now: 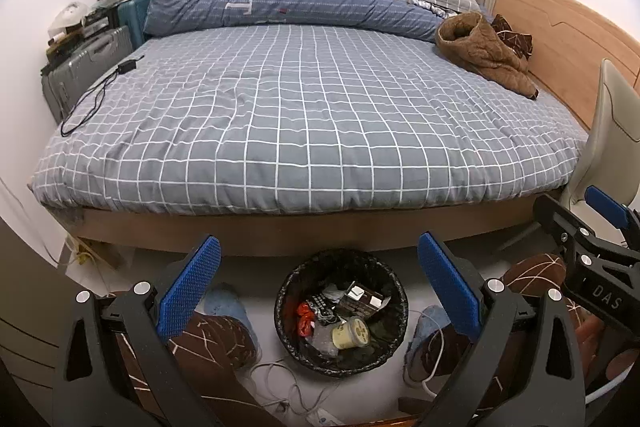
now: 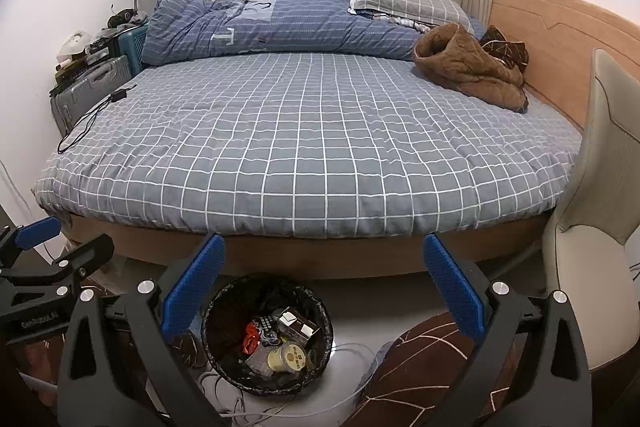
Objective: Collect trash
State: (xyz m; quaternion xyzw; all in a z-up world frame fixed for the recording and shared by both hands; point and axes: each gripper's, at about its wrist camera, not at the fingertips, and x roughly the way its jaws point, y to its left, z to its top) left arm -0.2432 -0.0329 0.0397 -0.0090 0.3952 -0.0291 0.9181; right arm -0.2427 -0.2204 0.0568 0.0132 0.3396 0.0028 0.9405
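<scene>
Black-lined wastebasket (image 1: 342,311) (one) holds one cream cup (image 1: 351,333) and one red wrapper (image 1: 305,319); left gripper (image 1: 320,287) and right gripper (image 2: 324,291) both gape empty.

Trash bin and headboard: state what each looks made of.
Trash bin: apparently a dark mesh or plastic basket lined with a thin black plastic bag; the crinkled, glossy rim suggests film. Headboard: smooth light wood or wood-look laminate with a matte finish; which one is unclear.

Grey white-checked bedsheet (image 1: 304,131), black bin (image 1: 288,331)
</scene>
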